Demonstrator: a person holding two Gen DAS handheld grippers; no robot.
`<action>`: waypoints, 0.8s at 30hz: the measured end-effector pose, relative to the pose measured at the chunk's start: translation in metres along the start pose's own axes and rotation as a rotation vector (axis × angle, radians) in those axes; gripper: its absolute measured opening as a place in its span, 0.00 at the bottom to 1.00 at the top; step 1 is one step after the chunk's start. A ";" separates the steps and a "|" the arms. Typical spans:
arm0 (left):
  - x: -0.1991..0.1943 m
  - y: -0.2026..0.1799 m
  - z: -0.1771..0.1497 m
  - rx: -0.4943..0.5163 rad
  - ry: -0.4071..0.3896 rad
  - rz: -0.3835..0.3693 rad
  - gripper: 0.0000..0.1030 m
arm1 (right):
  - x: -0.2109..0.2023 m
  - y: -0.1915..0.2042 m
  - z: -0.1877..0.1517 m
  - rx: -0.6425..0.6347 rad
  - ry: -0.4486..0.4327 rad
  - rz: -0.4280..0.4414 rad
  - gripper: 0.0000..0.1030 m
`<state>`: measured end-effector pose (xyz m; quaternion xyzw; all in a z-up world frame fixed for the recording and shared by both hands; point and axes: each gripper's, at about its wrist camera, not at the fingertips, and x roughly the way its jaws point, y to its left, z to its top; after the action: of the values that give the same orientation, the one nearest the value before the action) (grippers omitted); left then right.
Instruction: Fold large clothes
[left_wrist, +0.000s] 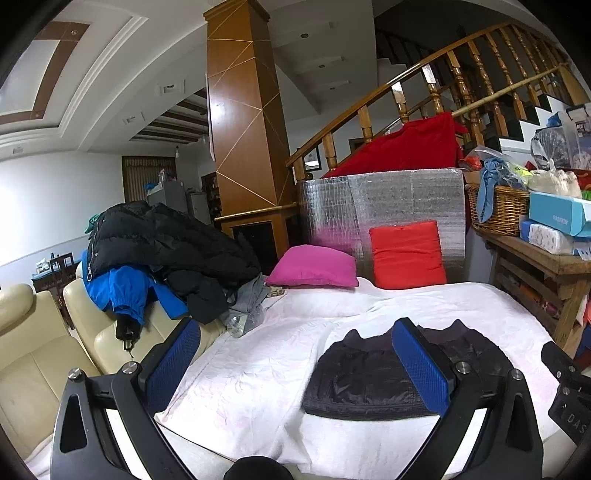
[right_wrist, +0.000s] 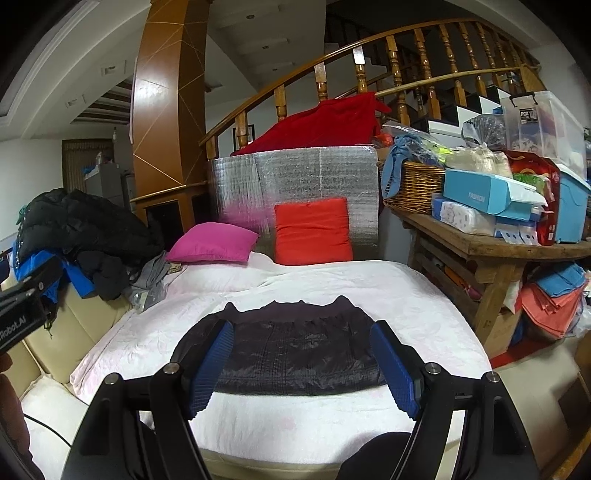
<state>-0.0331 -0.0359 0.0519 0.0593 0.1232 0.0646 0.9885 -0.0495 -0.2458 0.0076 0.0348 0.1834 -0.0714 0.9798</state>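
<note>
Item: dark quilted jacket (right_wrist: 295, 350), folded to a rectangle, seemingly shiny nylon, flat on white bedspread (right_wrist: 332, 280) ahead of my right claw (right_wrist: 304, 369). Both claws, left claw (left_wrist: 299, 365) included: spread apart, empty.

The near edge of the folded dark jacket (right_wrist: 299, 354) is partly covered by the blue pads (right_wrist: 393, 369) of the right gripper (right_wrist: 303, 365); in the left wrist view a pad hides its middle. The far left pile of coats (left_wrist: 166, 254) conceals most of the cream sofa (left_wrist: 33, 354) back. The other gripper's body is cut off at each picture's edge. Box lettering on the right wooden table (right_wrist: 491, 247) is too small to read fully.
</note>
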 end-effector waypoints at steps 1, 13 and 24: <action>0.000 0.000 0.000 0.002 0.001 -0.001 1.00 | 0.001 0.000 0.000 -0.002 0.001 0.001 0.77; 0.003 0.003 -0.003 0.000 0.013 -0.003 1.00 | 0.004 0.001 -0.002 -0.008 0.006 -0.009 0.77; 0.001 0.008 -0.005 -0.022 0.010 -0.003 1.00 | 0.005 0.007 -0.004 -0.016 0.016 -0.015 0.77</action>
<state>-0.0341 -0.0275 0.0480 0.0477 0.1277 0.0646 0.9886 -0.0447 -0.2391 0.0027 0.0261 0.1922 -0.0767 0.9780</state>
